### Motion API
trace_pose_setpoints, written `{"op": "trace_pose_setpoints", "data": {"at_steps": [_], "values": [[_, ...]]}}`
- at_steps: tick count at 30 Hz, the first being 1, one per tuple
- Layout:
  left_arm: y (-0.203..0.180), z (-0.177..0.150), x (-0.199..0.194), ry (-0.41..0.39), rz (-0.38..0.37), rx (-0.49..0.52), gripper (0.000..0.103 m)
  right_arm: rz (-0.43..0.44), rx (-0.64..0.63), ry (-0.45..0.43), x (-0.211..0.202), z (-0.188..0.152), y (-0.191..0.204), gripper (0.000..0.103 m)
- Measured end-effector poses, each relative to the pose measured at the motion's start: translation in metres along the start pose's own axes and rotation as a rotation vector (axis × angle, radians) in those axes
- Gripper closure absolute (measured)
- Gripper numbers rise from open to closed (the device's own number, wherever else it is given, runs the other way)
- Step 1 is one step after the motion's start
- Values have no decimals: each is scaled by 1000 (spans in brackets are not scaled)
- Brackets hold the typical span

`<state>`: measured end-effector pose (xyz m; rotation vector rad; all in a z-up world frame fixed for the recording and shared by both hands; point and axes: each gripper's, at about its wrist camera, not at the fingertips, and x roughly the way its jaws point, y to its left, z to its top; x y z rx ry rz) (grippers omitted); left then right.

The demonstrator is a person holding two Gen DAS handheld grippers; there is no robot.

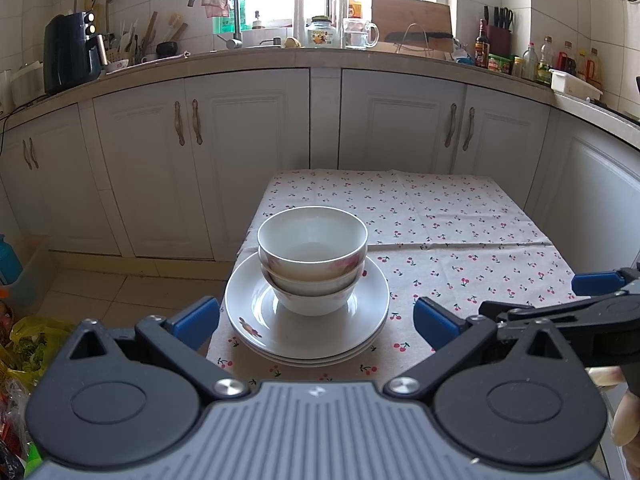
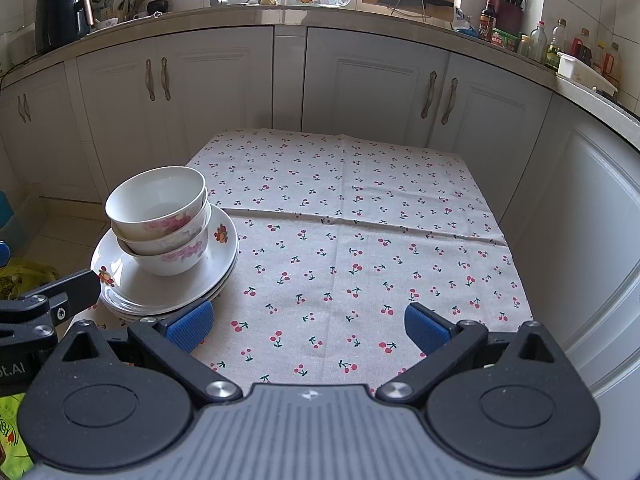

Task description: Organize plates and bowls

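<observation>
Three white bowls with pink flower prints [image 1: 313,258] [image 2: 162,220] sit nested on a stack of white plates [image 1: 256,320] [image 2: 128,292], near the table's front left corner. My left gripper [image 1: 316,320] is open just in front of the stack, holding nothing. My right gripper [image 2: 308,326] is open too, low over the bare cloth to the right of the stack, its left pad close to the plate rims. In the left wrist view, the right gripper's [image 1: 560,300] blue pads show at the right edge.
A cherry-print cloth covers the small table [image 2: 380,220] [image 1: 460,232]. White cabinets [image 1: 248,152] and a cluttered counter with a sink stand behind. Bags [image 1: 28,344] lie on the floor at the left. A person's fingers [image 1: 628,420] show at the right.
</observation>
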<state>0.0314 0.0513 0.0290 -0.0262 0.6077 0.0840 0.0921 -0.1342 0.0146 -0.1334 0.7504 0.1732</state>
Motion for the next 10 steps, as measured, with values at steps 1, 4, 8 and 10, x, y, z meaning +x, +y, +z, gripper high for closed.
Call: {"op": "trace_pose_setpoints", "data": {"at_steps": [1, 4, 8, 10], "values": [[0, 0, 0, 1, 0, 0, 1, -1, 0, 0, 0, 0, 0, 0], [0, 0, 0, 0, 1, -3, 1, -1, -3, 1, 1, 1, 1, 0], [0, 0, 1, 2, 4, -7, 1, -1, -3, 2, 1, 1, 1, 0], [1, 0, 2, 5, 2, -10, 1, -2, -4, 2, 1, 1, 2, 0]]}}
